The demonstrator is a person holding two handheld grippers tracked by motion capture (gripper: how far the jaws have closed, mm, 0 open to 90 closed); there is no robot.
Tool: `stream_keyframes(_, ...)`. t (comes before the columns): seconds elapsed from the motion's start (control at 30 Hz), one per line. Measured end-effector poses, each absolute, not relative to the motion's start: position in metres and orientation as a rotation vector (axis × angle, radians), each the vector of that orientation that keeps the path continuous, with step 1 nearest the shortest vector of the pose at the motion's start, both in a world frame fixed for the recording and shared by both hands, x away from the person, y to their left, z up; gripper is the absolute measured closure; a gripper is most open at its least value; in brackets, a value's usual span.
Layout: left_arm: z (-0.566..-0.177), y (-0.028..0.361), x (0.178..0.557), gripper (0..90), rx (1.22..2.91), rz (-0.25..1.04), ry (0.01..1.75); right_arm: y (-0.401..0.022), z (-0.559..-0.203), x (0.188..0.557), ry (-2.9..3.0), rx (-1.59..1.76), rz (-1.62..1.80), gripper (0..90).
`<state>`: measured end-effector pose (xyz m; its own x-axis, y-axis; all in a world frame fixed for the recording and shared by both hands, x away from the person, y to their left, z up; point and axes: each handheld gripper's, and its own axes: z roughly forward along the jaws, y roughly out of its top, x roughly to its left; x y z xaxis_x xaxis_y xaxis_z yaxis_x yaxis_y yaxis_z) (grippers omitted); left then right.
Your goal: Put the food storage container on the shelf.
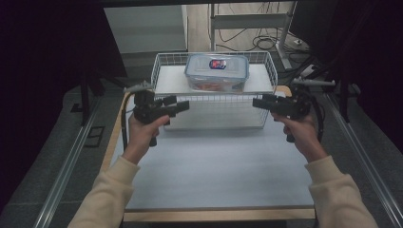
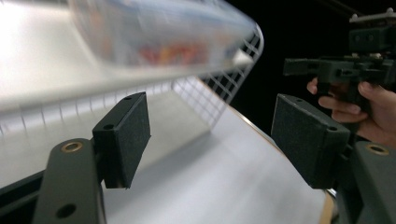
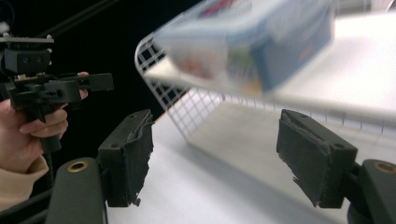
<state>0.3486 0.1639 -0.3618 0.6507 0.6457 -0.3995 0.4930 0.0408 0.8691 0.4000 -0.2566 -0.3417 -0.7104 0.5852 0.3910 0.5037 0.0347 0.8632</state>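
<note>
In the wire basket (image 1: 164,71) — a clear lidded box (image 1: 216,72) (label unreadable).

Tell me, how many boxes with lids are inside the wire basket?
1. The clear lidded box sits on the white sheet toward the back of the wire basket. Nothing else shows inside.

Cream sleeves (image 1: 109,187); black grippers with brass-ringed screw holes (image 2: 71,147).

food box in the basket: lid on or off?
On. The lid sits flat on the box, which stands upright in the wire basket.
</note>
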Motion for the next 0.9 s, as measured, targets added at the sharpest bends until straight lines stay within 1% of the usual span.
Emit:
stream_keyframes(0.07, -0.381, 0.164, 0.331, 27.2, 1.618, 0.142, 0.957, -0.261, -0.36, 0.384, 2.246, 1.152, 1.777, 26.3)
stream_keyframes(0.1, -0.381, 0.164, 0.331, 27.2, 1.618, 0.142, 0.957, -0.261, -0.36, 0.384, 2.246, 1.152, 1.777, 26.3)
stream_keyframes(0.13, -0.387, 0.164, 0.326, 27.1, 1.623, 0.137, 0.958, -0.263, -0.373, 0.375, 2.273, 1.15, 1.759, 25.8)
stream_keyframes(0.2, -0.4, 0.164, 0.316, 26.9, 1.64, 0.149, 0.959, -0.264, -0.379, 0.371, 2.282, 1.151, 1.755, 25.8)
stream_keyframes(0.27, -0.414, 0.163, 0.304, 26.7, 1.666, 0.167, 0.953, -0.266, -0.399, 0.362, 2.307, 1.164, 1.752, 25.8)
stream_keyframes(0.33, -0.425, 0.163, 0.298, 26.7, 1.664, 0.137, 0.959, -0.267, -0.411, 0.357, 2.323, 1.171, 1.736, 25.8)
stream_keyframes(0.37, -0.425, 0.163, 0.298, 26.6, 1.664, 0.137, 0.959, -0.267, -0.411, 0.357, 2.323, 1.171, 1.736, 25.8)
stream_keyframes(0.4, -0.436, 0.163, 0.294, 26.7, 1.667, 0.12, 0.971, -0.267, -0.424, 0.352, 2.347, 1.158, 1.695, 26.7)
stream_keyframes(0.43, -0.436, 0.163, 0.294, 26.6, 1.667, 0.12, 0.971, -0.267, -0.424, 0.352, 2.347, 1.158, 1.695, 26.7)
stream_keyframes(0.47, -0.447, 0.162, 0.291, 26.7, 1.68, 0.117, 0.988, -0.266, -0.437, 0.347, 2.379, 1.154, 1.642, 26.7)
stream_keyframes(0.57, -0.457, 0.162, 0.29, 26.6, 1.685, 0.092, 1.01, -0.263, -0.453, 0.342, 2.416, 1.155, 1.617, 26.5)
stream_keyframes(0.67, -0.466, 0.161, 0.291, 26.3, 1.693, 0.067, 1.038, -0.259, -0.459, 0.34, 2.438, 1.141, 1.578, 25.9)
stream_keyframes(0.77, -0.466, 0.16, 0.291, 25.6, 1.694, 0.069, 1.037, -0.258, -0.457, 0.338, 2.426, 1.106, 1.578, 25.2)
stream_keyframes(0.9, -0.467, 0.159, 0.288, 24.1, 1.727, 0.122, 1.027, -0.26, -0.456, 0.335, 2.398, 1.082, 1.592, 24.2)
